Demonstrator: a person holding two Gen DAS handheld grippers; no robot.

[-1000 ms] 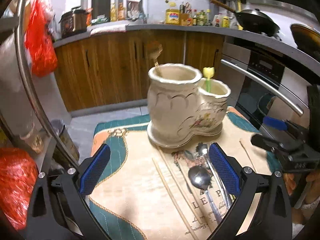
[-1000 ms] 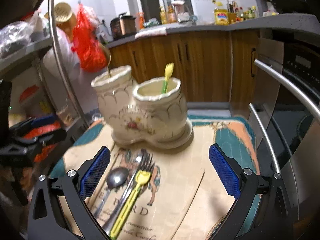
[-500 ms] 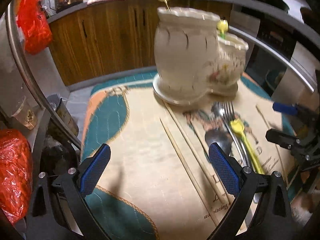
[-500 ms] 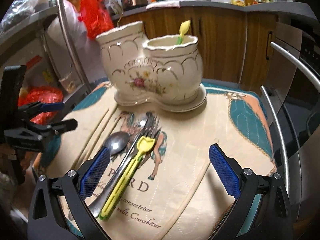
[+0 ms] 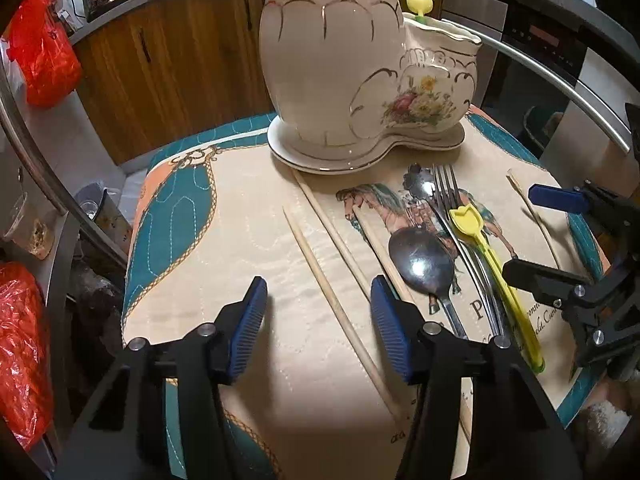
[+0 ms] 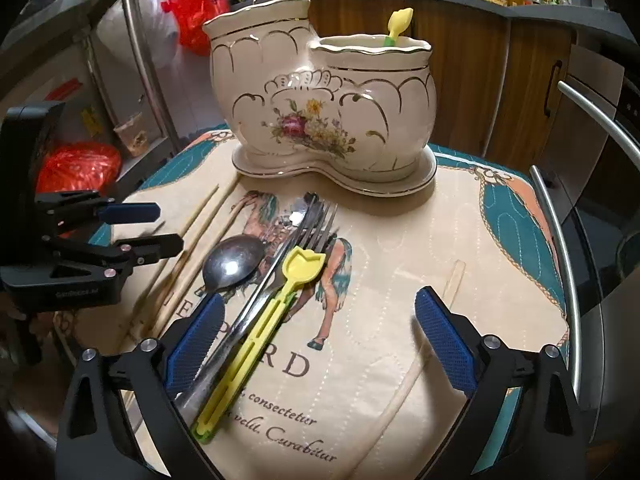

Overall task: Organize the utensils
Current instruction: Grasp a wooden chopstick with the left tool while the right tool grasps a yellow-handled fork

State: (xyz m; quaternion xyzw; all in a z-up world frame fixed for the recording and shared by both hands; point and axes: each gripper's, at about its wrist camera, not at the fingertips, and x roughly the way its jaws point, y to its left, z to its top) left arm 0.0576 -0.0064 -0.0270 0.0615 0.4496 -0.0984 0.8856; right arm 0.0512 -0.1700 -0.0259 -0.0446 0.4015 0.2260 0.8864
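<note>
A cream ceramic holder (image 5: 332, 60) (image 6: 320, 112) with two compartments stands at the back of a printed placemat (image 5: 240, 240). A yellow tulip-ended utensil (image 6: 400, 20) stands in its lower compartment. On the mat lie a spoon (image 5: 420, 256), a metal fork (image 5: 444, 188), a yellow plastic fork (image 5: 492, 260) and wooden chopsticks. My left gripper (image 5: 320, 324) hangs low over the mat, jaws closing, with one chopstick (image 5: 320, 268) between the pads but untouched. My right gripper (image 6: 320, 340) is wide open; the fork handles lie by its left finger, and another chopstick (image 6: 452, 280) lies inside its right one.
Wooden cabinets (image 5: 180, 52) run behind the table. An oven with a steel bar handle (image 5: 560, 84) stands to the right. A curved metal rail (image 6: 140, 60) and red plastic bags (image 5: 44, 52) are on the left side.
Both grippers have sunk toward the mat and tipped downward. The left jaws have narrowed from wide open to either side of one chopstick. The right jaws stay wide.
</note>
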